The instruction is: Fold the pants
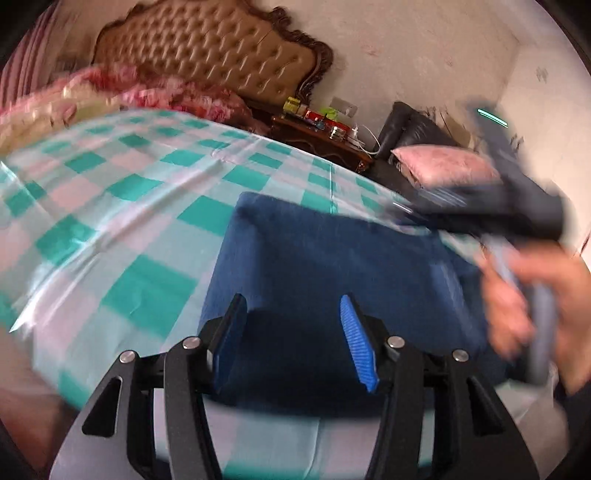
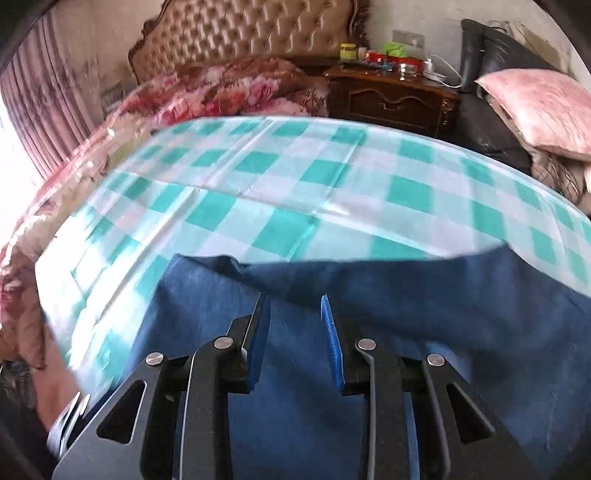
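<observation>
Dark blue pants [image 1: 332, 258] lie folded flat on the green-and-white checked bed sheet [image 1: 110, 206]. My left gripper [image 1: 293, 306] is open and empty, its blue pads just above the near edge of the pants. In the left wrist view the right gripper's body [image 1: 517, 206] shows blurred at the right, held by a hand [image 1: 535, 295]. In the right wrist view the pants [image 2: 406, 295] fill the lower frame on the sheet [image 2: 295, 184]. My right gripper [image 2: 295, 306] is open and empty over them.
A floral quilt [image 2: 229, 88] is bunched at the tufted headboard [image 2: 240, 33]. A dark wooden nightstand [image 2: 391, 96] with small items stands beside the bed. A black chair holds a pink pillow [image 2: 543, 107]. Pink curtains [image 2: 40, 110] hang at the left.
</observation>
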Available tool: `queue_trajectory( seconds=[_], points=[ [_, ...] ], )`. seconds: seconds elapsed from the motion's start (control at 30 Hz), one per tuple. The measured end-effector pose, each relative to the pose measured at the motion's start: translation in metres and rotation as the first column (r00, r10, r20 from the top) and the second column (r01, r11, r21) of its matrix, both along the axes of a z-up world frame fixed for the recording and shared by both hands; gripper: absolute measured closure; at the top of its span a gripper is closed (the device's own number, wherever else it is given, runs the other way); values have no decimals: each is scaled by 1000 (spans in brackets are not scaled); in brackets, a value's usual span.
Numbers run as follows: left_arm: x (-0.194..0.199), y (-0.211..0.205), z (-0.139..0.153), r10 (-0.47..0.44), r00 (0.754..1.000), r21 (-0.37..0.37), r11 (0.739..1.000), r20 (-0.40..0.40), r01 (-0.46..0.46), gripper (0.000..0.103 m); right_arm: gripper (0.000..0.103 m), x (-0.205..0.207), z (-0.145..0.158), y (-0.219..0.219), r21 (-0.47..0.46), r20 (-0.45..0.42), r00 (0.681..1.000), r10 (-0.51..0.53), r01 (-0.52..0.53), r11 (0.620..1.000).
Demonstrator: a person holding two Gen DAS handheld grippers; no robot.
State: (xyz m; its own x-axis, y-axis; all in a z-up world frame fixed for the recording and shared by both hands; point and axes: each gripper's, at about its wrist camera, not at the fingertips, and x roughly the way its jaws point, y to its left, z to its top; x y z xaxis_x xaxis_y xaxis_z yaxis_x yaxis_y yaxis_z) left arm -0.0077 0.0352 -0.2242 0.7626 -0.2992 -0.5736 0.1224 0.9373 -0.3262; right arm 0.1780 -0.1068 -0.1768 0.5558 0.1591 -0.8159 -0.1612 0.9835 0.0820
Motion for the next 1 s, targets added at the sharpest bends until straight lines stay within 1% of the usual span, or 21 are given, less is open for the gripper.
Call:
queue_trajectory(
  seconds=[0.03, 0.07, 0.13, 0.2, 0.23, 0.27, 0.37, 0.43, 0.53, 0.6, 0.67, 0.7, 0.73, 0.77, 0.8, 0.83, 0.87, 0.9, 0.93, 0.97, 1.0],
  points=[
    [-12, 0, -1, 6, 1000, 31, 999, 14, -6, 50, 76, 8, -7, 6, -21, 1, 1000, -6, 6, 1000],
    [-19, 0, -1, 9, 1000, 41, 999, 16, -10, 47, 76, 18, -19, 11, -58, -11, 1000, -18, 17, 998],
    [-31, 5, -2, 9, 1000, 40, 999, 15, -9, 41, 75, 31, -39, 16, -89, -48, 998, -38, 34, 995],
    [-35, 9, -4, 22, 1000, 48, 999, 6, -22, 33, 75, 34, -42, 17, -108, -18, 999, -33, 31, 994],
    [-35, 10, -5, 21, 1000, 44, 999, -3, -21, 33, 74, 35, -44, 20, -126, -7, 1000, -24, 23, 992],
    [-34, 11, -6, 23, 1000, 39, 999, -5, -22, 33, 71, 36, -45, 23, -130, -1, 1000, -21, 21, 991],
    [-34, 15, -7, 36, 999, 22, 999, -3, -35, 33, 70, 39, -45, 28, -120, 9, 1000, -4, 5, 993],
    [-34, 16, -8, 35, 999, 23, 999, -3, -35, 33, 70, 40, -45, 34, -133, 12, 1000, 15, -13, 991],
    [-32, 19, -10, 42, 999, 16, 999, -15, -42, 33, 70, 43, -44, 43, -113, 7, 998, 57, -56, 992],
    [-33, 22, -11, 56, 998, 12, 998, -21, -56, 33, 68, 47, -44, 48, -134, 14, 997, 70, -68, 989],
    [-33, 25, -9, 71, 997, 17, 997, -4, -71, 33, 68, 50, -38, 45, -111, 46, 998, 39, -34, 993],
    [-34, 26, -7, 81, 997, 35, 996, 11, -82, 33, 67, 49, -30, 40, -84, 81, 997, 10, -4, 996],
    [-35, 26, -5, 86, 996, 48, 995, 22, -87, 33, 62, 44, -20, 32, -39, 121, 992, -23, 28, 999],
    [-36, 26, -3, 86, 996, 62, 994, 36, -88, 33, 60, 41, -15, 27, -14, 136, 990, -40, 42, 999],
    [-36, 27, -2, 82, 996, 70, 994, 39, -85, 36, 60, 36, -10, 24, 10, 141, 989, -43, 42, 999],
    [-35, 26, -2, 72, 997, 76, 994, 36, -74, 41, 60, 32, -9, 25, 21, 126, 992, -20, 17, 1000],
    [-33, 25, -4, 57, 998, 76, 995, 29, -59, 52, 60, 29, -12, 30, 19, 94, 995, 34, -36, 999],
    [-32, 24, -5, 50, 998, 72, 996, 23, -52, 60, 60, 27, -17, 38, 8, 67, 993, 98, -99, 995],
    [-30, 24, -7, 44, 999, 64, 997, 14, -45, 62, 60, 26, -21, 44, -17, 52, 990, 133, -132, 991],
    [-30, 24, -8, 54, 998, 59, 997, 10, -55, 63, 60, 28, -29, 52, -80, 35, 988, 154, -151, 985],
    [-30, 27, -8, 64, 998, 41, 997, 9, -64, 66, 60, 32, -34, 53, -103, 39, 989, 139, -135, 986]
  ],
)
